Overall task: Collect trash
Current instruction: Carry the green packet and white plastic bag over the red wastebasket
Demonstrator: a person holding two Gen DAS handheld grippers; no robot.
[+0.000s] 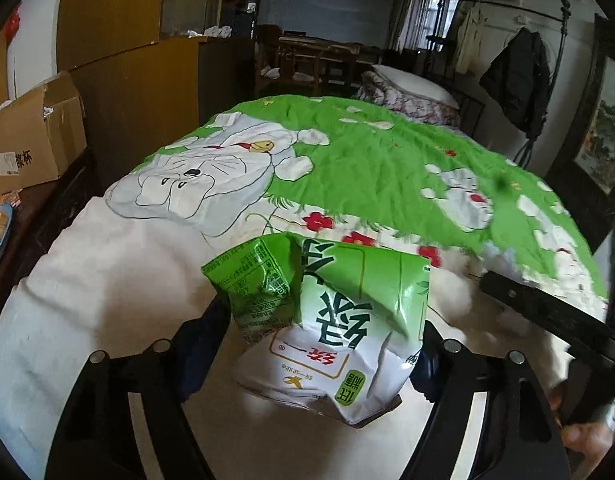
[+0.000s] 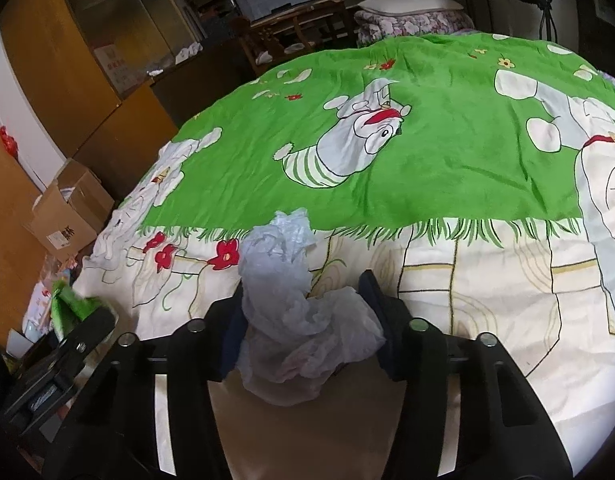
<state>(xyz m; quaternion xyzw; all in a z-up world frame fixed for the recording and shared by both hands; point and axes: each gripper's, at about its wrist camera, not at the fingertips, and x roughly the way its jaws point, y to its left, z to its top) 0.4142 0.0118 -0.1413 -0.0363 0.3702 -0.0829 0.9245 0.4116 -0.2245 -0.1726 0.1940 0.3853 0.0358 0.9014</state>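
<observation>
My left gripper (image 1: 323, 336) is shut on a crumpled green and white drink carton (image 1: 327, 320), held above the bed's white sheet. My right gripper (image 2: 303, 312) is shut on a crumpled pale grey plastic bag (image 2: 291, 304), which bulges up and down between the fingers. In the right wrist view the left gripper (image 2: 71, 332) shows at the lower left with the green carton (image 2: 69, 300). In the left wrist view the right gripper's black body (image 1: 547, 316) shows at the right edge.
A green cartoon-print bedspread (image 2: 407, 160) covers the bed ahead. A cardboard box (image 1: 31, 140) stands at the left beside wooden cabinets (image 1: 139, 92). Folded quilts and a pillow (image 1: 411, 88) lie at the bed's far end. A dark coat (image 1: 515, 80) hangs at the right.
</observation>
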